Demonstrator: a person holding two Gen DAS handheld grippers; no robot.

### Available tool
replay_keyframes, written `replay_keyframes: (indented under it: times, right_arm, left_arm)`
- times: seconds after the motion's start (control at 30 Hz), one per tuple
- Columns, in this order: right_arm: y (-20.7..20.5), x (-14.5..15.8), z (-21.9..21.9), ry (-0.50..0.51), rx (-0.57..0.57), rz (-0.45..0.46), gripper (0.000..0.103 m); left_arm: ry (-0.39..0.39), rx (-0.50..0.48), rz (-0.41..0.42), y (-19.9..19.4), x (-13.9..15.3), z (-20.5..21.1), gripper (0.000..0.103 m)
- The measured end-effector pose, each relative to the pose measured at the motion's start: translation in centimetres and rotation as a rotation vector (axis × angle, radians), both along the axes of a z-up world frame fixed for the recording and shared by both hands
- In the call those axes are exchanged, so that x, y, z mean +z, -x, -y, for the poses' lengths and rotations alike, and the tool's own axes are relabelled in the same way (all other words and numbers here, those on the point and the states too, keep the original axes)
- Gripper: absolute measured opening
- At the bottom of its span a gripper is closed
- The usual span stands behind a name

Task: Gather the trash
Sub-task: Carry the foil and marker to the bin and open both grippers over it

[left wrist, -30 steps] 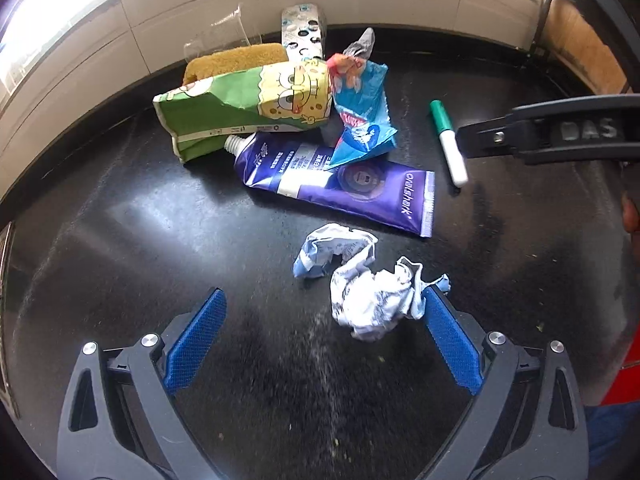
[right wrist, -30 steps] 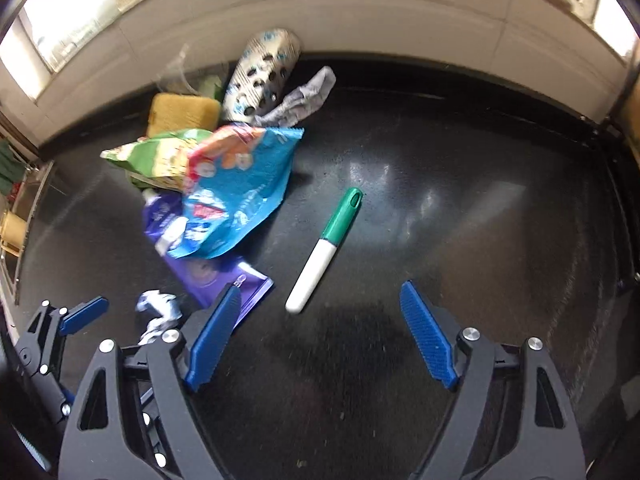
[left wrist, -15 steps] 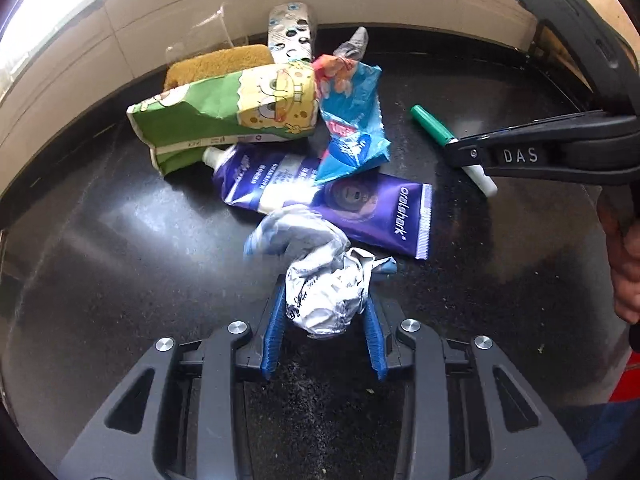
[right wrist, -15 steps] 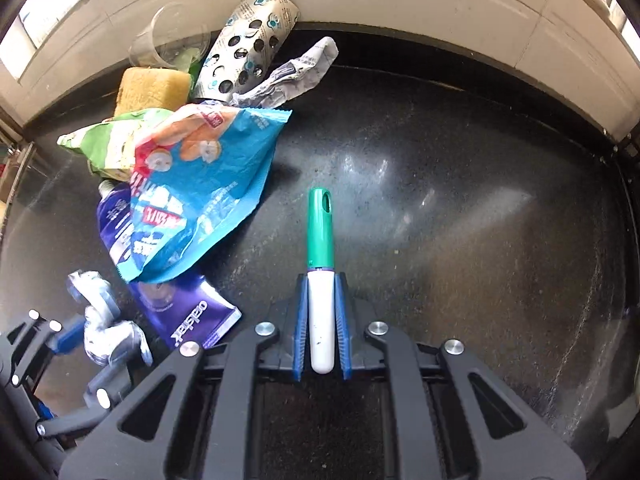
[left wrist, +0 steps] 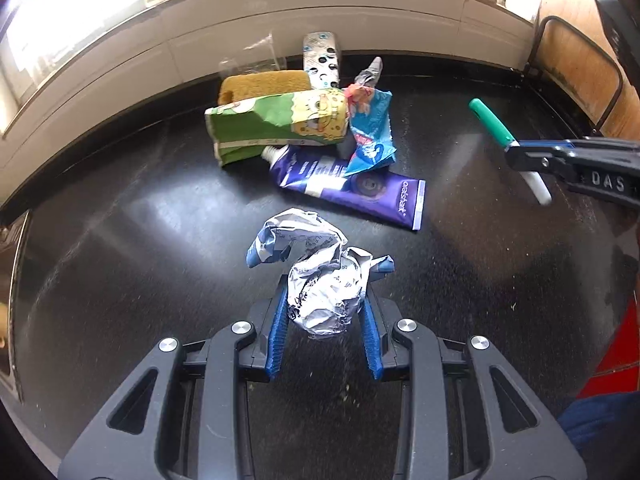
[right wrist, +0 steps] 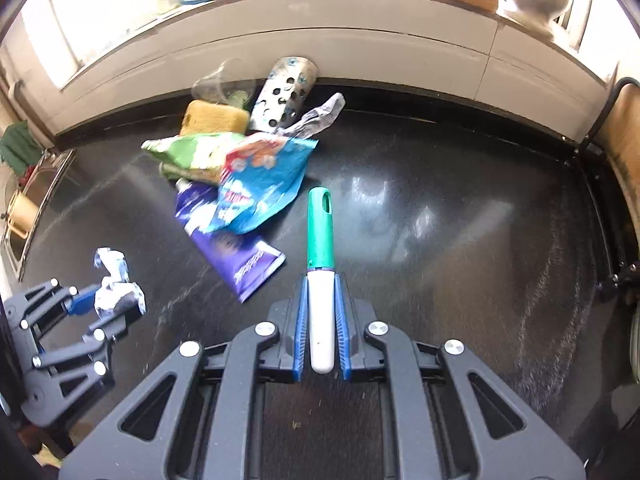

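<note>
My left gripper (left wrist: 325,300) is shut on a crumpled silver and blue wrapper (left wrist: 320,280), held above the black counter (left wrist: 120,264); it also shows in the right wrist view (right wrist: 114,294). My right gripper (right wrist: 320,292) is shut on a white marker with a green cap (right wrist: 320,264), also lifted; the marker shows at the right of the left wrist view (left wrist: 500,136). On the counter lie a purple toothpaste tube (left wrist: 352,188), a blue snack bag (left wrist: 370,132), and a green SpongeBob carton (left wrist: 280,124).
A yellow sponge (left wrist: 260,84), a clear plastic cup (left wrist: 252,56), a spotted packet (left wrist: 322,60) and a grey wrapper (left wrist: 370,74) lie by the white back wall (left wrist: 360,28). A sink (right wrist: 24,208) is at far left. A wooden board (left wrist: 580,76) stands at the right.
Both grippers closed, the left on the crumpled wrapper and the right on the marker, and then lifted them off the counter and drew back from the pile.
</note>
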State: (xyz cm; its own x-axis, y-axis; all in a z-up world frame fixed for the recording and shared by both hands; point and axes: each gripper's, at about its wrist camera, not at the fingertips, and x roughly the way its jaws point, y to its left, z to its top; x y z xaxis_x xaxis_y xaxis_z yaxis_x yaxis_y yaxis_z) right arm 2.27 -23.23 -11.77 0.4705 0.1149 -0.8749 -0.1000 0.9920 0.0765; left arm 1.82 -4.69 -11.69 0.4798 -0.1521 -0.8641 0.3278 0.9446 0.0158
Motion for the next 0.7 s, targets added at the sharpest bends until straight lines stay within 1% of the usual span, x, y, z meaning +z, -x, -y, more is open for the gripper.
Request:
replay_keyframes:
  times: [0.07,0.17,0.33,0.47,0.5,0.57,0.63,0.7]
  right_arm:
    - [1.0,-0.4,-0.4,-0.010,-0.001,-0.013,0.014]
    - [1.0,-0.9,-1.2,-0.021,0.011,-0.018,0.014]
    - [1.9,0.9,-3.6,-0.015,0.067,0.023,0.014]
    - [2.0,2.0,-6.2,-0.042,0.128,0.036,0.014]
    - [2.1,2.3,-7.3,-0.060,0.154,0.032,0.014]
    - [2.3,2.5,-9.4,-0.066,0.199,0.036,0.014]
    - [2.6,2.6,-12.1,-0.070,0.259,0.033,0.014]
    - [3.2,2.5,-15.3,-0.081,0.335,0.024,0.014]
  left_arm:
    - [-0.009,0.011,-0.002,1.0,-0.2,-0.5,0.032]
    - [-0.014,0.024,-0.009,2.1,-0.5,-1.1,0.032]
    - [-0.014,0.052,0.017,3.2,0.4,-2.5,0.032]
    - [-0.001,0.121,0.046,4.4,1.7,-5.3,0.032]
    - [0.002,0.143,0.052,4.9,2.0,-6.2,0.032]
    - [0.002,0.185,0.061,5.8,2.3,-8.1,0.032]
    - [-0.001,0.225,0.067,6.8,2.5,-9.8,0.032]
    - [-0.002,0.286,0.068,8.1,2.5,-12.1,0.032]
